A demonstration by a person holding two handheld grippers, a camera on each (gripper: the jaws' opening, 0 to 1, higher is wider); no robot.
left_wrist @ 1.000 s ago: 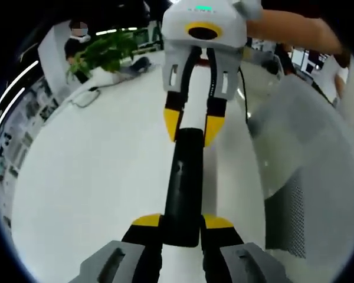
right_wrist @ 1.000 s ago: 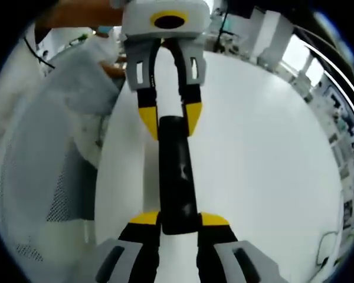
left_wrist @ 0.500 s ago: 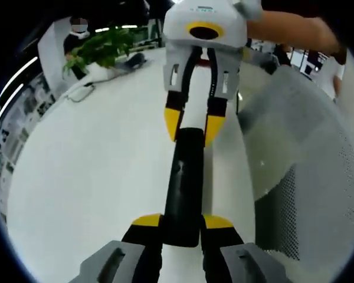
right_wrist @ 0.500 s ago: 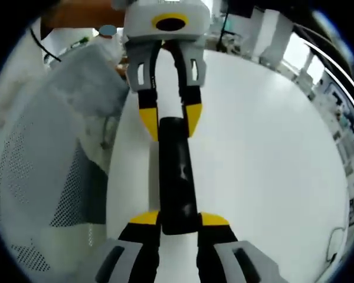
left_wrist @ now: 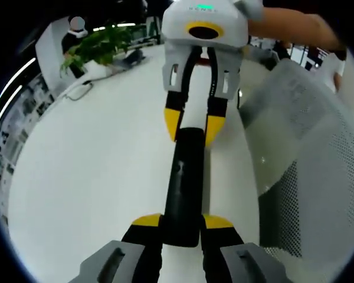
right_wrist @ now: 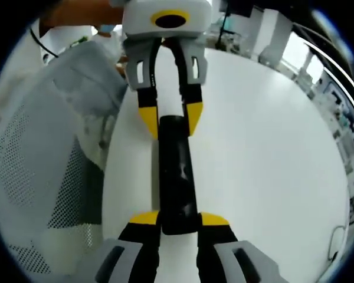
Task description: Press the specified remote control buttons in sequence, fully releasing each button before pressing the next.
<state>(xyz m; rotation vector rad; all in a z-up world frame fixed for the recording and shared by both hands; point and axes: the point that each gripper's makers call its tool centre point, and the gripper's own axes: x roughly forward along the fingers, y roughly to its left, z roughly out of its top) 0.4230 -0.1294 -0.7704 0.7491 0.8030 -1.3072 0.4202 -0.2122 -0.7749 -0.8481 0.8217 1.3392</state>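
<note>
A long black remote control hangs lengthwise above the white table, gripped at both ends. My left gripper is shut on its near end in the left gripper view, yellow tips pressed to its sides. My right gripper comes in from the top and is shut on the far end. In the right gripper view the same remote runs up from my right gripper to the left gripper facing it. Its buttons are too dark to make out.
A grey mesh chair back stands close on the right of the left gripper view, and the same chair on the left of the right gripper view. A potted plant and a cable sit at the table's far edge. A person's arm holds the opposite gripper.
Both grippers stay shut on the remote, and it keeps its place between them. The background has shifted a little, so the hands and cameras moved slightly.
</note>
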